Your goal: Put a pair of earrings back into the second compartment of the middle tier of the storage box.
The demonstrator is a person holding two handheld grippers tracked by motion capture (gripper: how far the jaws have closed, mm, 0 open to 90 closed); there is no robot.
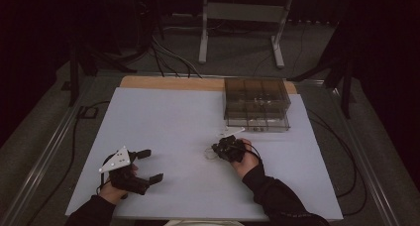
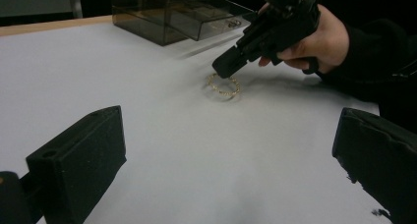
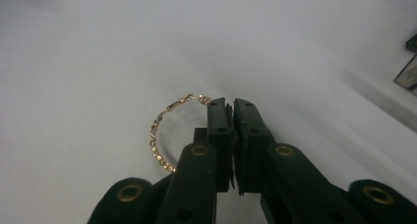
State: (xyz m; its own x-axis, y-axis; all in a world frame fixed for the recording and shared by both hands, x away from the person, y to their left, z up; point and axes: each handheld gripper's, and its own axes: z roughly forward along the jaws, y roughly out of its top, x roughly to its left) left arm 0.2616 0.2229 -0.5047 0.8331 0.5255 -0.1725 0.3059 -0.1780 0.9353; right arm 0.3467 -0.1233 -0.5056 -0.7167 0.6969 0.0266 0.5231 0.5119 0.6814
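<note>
White sheet covers the table (image 1: pixel 163 117), dark room behind. Right gripper (image 3: pixel 232 106) is tipped down, jaws pressed together on the rim of a gold bracelet (image 3: pixel 160 133) lying flat mid-table, likely pinching it to lift. Left gripper (image 1: pixel 148 165) rests aside, jaws wide apart, empty. Smoked-plastic drawer box (image 1: pixel 256 104) sits just beyond; contents unclear.

The table (image 1: pixel 163 117) is covered by a white sheet. At the upper right of it stands a clear drawer box (image 1: pixel 255 104). Near the middle lies a gold bracelet (image 2: pixel 223 84).
</note>
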